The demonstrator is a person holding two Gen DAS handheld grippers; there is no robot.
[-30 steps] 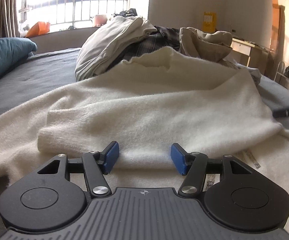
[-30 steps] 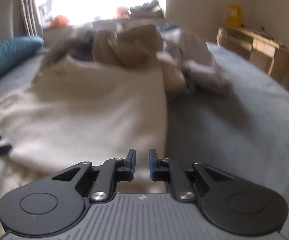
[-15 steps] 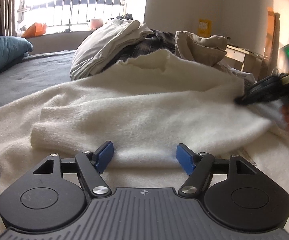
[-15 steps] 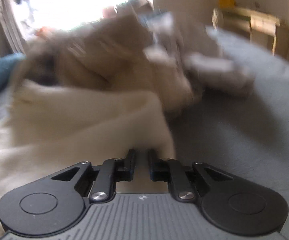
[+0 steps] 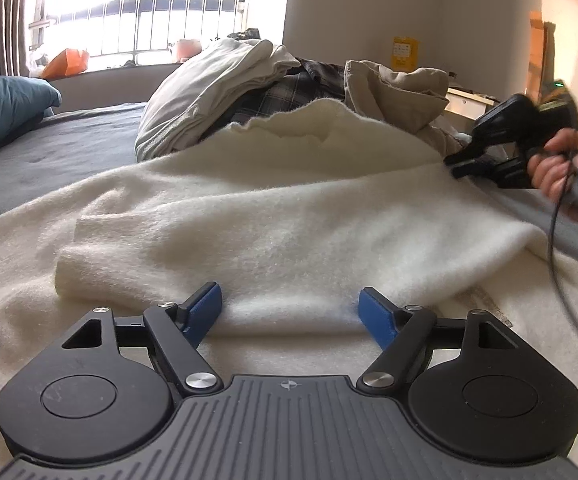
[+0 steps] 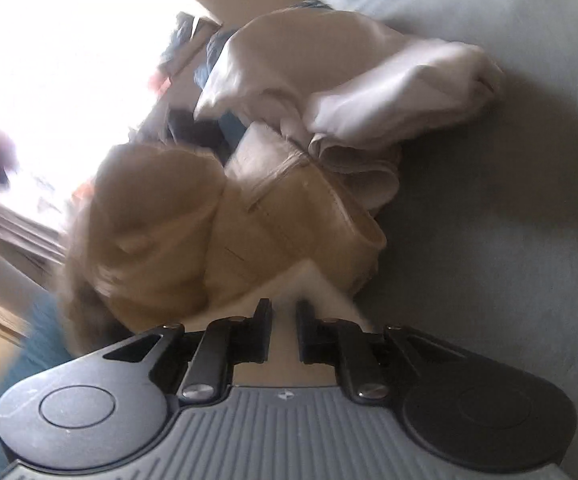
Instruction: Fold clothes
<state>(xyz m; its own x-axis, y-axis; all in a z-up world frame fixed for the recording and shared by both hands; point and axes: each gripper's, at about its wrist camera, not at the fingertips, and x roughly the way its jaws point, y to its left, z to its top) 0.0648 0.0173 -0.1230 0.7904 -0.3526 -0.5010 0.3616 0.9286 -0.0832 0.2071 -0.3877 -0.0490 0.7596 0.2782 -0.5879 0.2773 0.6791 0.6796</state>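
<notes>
Since the earlier frames the right tool [image 5: 455, 166] has been lifted off the bed and swung up to the sweater's far right edge; its view has been rolled sharply and is blurred. The left tool [image 5: 291, 312] has barely been shifted, though its jaws are set wider than a second ago.

Left tool: jaws spread wide, nothing held. It is parked low over the cream sweater [image 5: 269, 216], with the blue pads [image 5: 205, 310] just at a folded edge of the fabric.

Right tool [image 6: 283, 330]: jaws nearly shut, with cream fabric [image 6: 313, 284] pinched between them. In the left view it is seen held by a hand [image 5: 561, 168] at the sweater's right edge, which is raised there. A cable [image 5: 553, 240] hangs from the hand.

The sweater is spread over the grey bed [image 5: 49, 168], with one layer folded over the middle. Behind it a pile of clothes [image 5: 225, 84] is heaped: light grey, plaid and tan pieces. In the right view the tan garment [image 6: 249, 220] and a pale one [image 6: 369, 92] are seen just beyond the jaws.

A teal pillow [image 5: 1, 108] lies at the far left, below a bright barred window [image 5: 149, 12].
</notes>
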